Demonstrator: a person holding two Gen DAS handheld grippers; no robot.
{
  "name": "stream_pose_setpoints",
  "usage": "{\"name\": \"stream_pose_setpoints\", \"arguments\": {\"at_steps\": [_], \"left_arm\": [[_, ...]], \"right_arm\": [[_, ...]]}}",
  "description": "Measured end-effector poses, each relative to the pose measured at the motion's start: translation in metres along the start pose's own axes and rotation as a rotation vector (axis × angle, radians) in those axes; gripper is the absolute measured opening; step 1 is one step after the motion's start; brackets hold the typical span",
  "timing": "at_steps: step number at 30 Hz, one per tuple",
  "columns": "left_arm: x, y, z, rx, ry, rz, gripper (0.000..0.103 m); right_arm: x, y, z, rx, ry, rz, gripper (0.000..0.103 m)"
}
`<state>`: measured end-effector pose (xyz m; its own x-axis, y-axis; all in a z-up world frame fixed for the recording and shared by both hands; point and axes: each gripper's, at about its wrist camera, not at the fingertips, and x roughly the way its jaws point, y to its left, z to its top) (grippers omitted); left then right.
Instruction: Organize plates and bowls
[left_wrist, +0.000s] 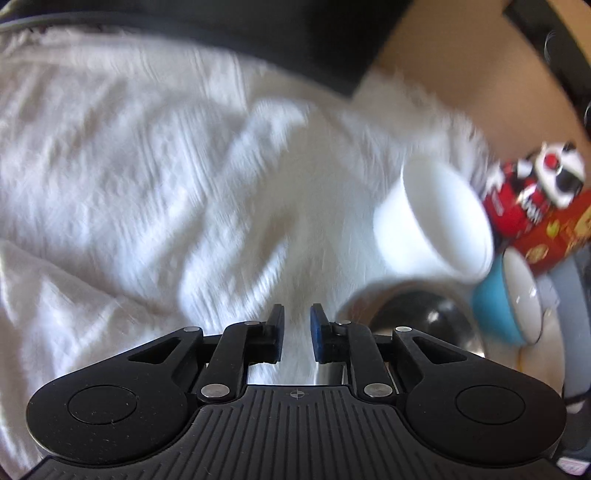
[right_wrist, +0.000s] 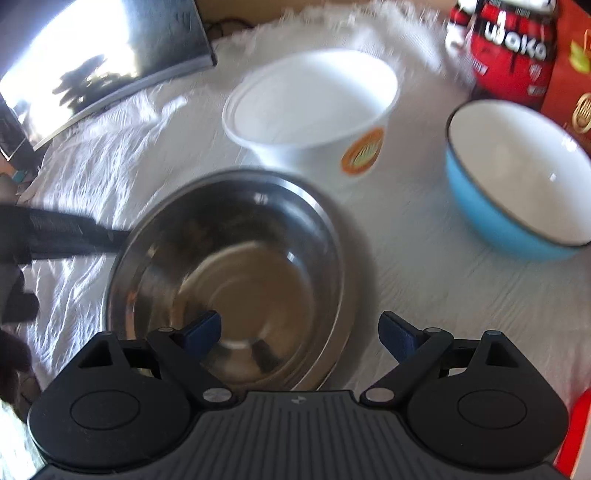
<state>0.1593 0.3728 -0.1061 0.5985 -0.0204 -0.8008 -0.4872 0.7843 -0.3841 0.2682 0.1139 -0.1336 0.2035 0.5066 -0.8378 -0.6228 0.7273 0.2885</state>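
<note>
Scene: we see 3 bowls on a white cloth (right_wrist: 92, 158) spread over the surface, with red packages (right_wrist: 517, 48) at the upper right of the right wrist view.
Steel bowl: the steel bowl (right_wrist: 236, 266) sits upright at the centre of the right wrist view, directly ahead of the right-hand jaws and partly between them.
White bowl: the white bowl (right_wrist: 314, 110), with an orange sticker on its side, stands just behind the steel bowl, toward the top centre of the frame; we cannot tell whether the 2 touch.
Blue bowl: the blue bowl (right_wrist: 517, 177), white inside, sits at the right edge, apart from the other 2.
Right gripper: the right gripper (right_wrist: 299, 332) has its jaws spread wide with nothing pressed between the pads; its left pad hangs over the steel bowl's inside, its right pad over bare cloth outside the rim.
Left gripper: the left gripper (left_wrist: 297, 332) has its jaws nearly together and empty, aimed at bare cloth; in its view the bowls lie off to the right, and the picture is blurred.
Key relation: we judge the right hand the nearer one, with the near rim of the steel bowl lying between its pads.
Next step: we would expect a pinch on that rim, to nest or stack the bowls.
</note>
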Motion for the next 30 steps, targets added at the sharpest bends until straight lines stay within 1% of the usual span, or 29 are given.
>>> {"name": "stream_pose_setpoints", "arguments": {"at_steps": [2, 4, 6, 8, 13, 14, 16, 17, 21, 24, 28, 30], "left_arm": [[-0.009, 0.001, 0.004, 0.01, -0.012, -0.036, 0.017], [-0.015, -0.002, 0.005, 0.024, 0.0, -0.103, 0.017], [-0.015, -0.014, 0.004, 0.064, 0.01, -0.138, 0.017], [-0.012, -0.027, -0.002, 0.116, 0.019, -0.119, 0.017], [0.005, -0.05, -0.014, 0.233, 0.028, -0.017, 0.018], [0.009, -0.051, -0.015, 0.255, 0.029, 0.016, 0.023], [0.016, -0.051, -0.017, 0.274, 0.033, 0.053, 0.036], [0.018, -0.05, -0.017, 0.274, 0.039, 0.061, 0.037], [0.024, -0.048, -0.018, 0.275, 0.047, 0.053, 0.038], [0.031, -0.046, -0.015, 0.248, 0.062, 0.038, 0.039], [0.044, -0.044, -0.017, 0.222, 0.092, 0.026, 0.039], [0.049, -0.043, -0.019, 0.212, 0.101, 0.017, 0.036]], "right_arm": [[-0.001, -0.002, -0.002, 0.012, 0.001, -0.006, 0.093], [-0.004, -0.005, -0.002, 0.025, -0.009, -0.014, 0.093], [-0.008, -0.007, -0.001, 0.034, -0.023, -0.016, 0.095], [-0.011, -0.01, -0.002, 0.041, -0.036, -0.011, 0.096], [-0.007, -0.012, -0.004, 0.066, -0.017, 0.002, 0.097], [-0.007, -0.012, -0.004, 0.064, -0.014, 0.003, 0.097], [-0.006, -0.012, -0.007, 0.062, -0.007, 0.009, 0.097], [-0.006, -0.012, -0.008, 0.062, -0.003, 0.012, 0.097], [-0.005, -0.017, -0.01, 0.076, 0.008, 0.013, 0.097], [-0.002, -0.019, -0.011, 0.096, 0.022, 0.017, 0.097], [0.001, -0.017, -0.011, 0.099, 0.035, 0.073, 0.097], [0.003, -0.012, -0.011, 0.075, 0.05, 0.105, 0.096]]}}
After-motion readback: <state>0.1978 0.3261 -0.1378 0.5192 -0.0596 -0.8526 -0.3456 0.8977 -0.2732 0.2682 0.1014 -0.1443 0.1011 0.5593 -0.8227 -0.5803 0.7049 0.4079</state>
